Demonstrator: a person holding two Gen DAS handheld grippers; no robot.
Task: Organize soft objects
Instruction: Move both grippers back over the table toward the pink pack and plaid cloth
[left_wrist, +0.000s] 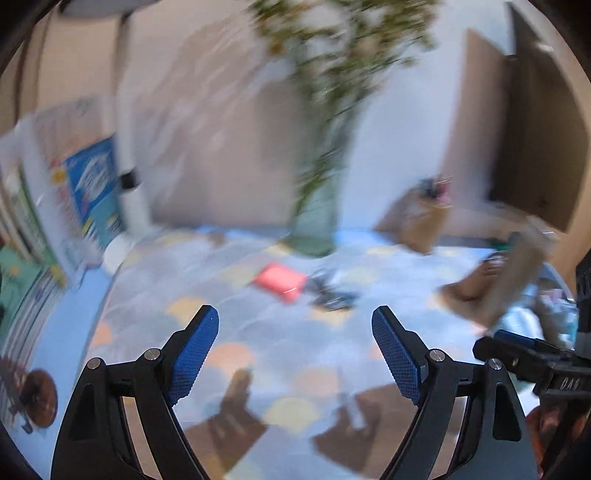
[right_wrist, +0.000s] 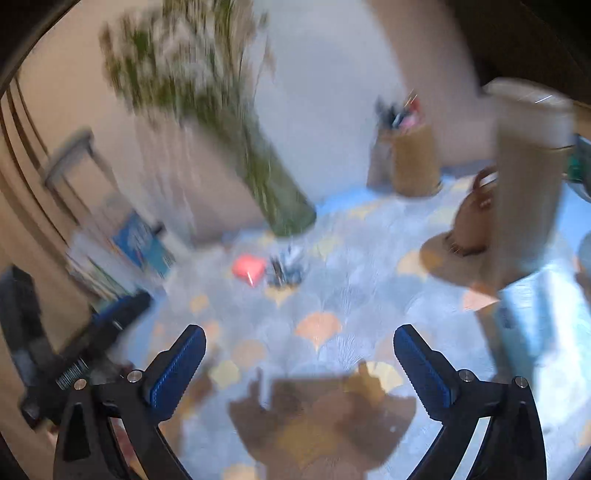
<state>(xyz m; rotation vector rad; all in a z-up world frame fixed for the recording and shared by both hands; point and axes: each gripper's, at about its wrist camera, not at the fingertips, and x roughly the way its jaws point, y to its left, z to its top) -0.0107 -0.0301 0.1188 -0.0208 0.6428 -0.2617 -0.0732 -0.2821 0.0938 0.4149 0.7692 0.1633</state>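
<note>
Both grippers empty and wide apart, sweeping over the patterned tablecloth (left_wrist: 258, 266) toward the small soft things ahead.

We are looking across the blue cloth with its fan shapes, and both views are smeared by motion. Well beyond our fingertips the tall green vase (right_wrist: 284, 206) of stems is standing, and off toward the right finger a woven pen holder (right_wrist: 417, 166) and a tan bag (right_wrist: 472, 218). Ahead of the left gripper (left_wrist: 295, 332), a little past its fingers, the pink soft pad (left_wrist: 280, 280) is lying flat, with a dark crumpled bundle (left_wrist: 332, 295) just beside it; what that bundle is, we cannot tell. The right gripper (right_wrist: 299, 354) is holding nothing between its fingers either. We are judging that slowing down first matters most: settle, then bring the fingers down either side of the pink pad and close gently.
</note>
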